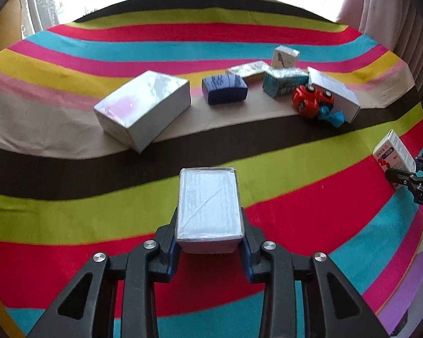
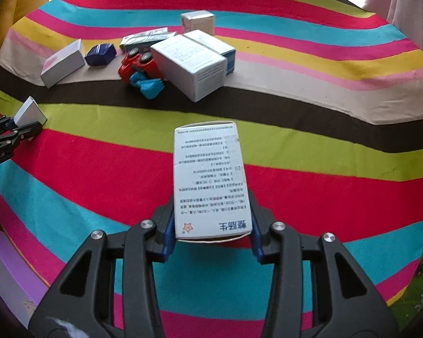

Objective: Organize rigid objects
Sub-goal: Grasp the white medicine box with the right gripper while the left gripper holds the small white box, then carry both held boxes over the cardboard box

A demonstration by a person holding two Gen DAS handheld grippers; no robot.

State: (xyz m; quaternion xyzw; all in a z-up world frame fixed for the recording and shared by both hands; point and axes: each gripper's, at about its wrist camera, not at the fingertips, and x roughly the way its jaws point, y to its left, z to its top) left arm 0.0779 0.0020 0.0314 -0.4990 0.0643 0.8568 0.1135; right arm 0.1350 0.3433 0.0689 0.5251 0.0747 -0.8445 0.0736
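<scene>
Two grippers each pinch a box above a striped cloth (image 1: 70, 219) on the worktop.

Farther along the cloth lie a big white box (image 1: 143, 107), a dark blue box (image 1: 224, 88) and a red toy car (image 1: 311, 100). The left gripper (image 1: 210, 246) clamps a plastic-wrapped white box (image 1: 208, 205) between its pads, the box jutting forward; the right gripper (image 2: 213, 238) likewise grips a printed carton (image 2: 210, 180).

A plain white box (image 1: 210, 205) and a printed white carton (image 2: 211, 180) are each held above the striped cloth.
</scene>
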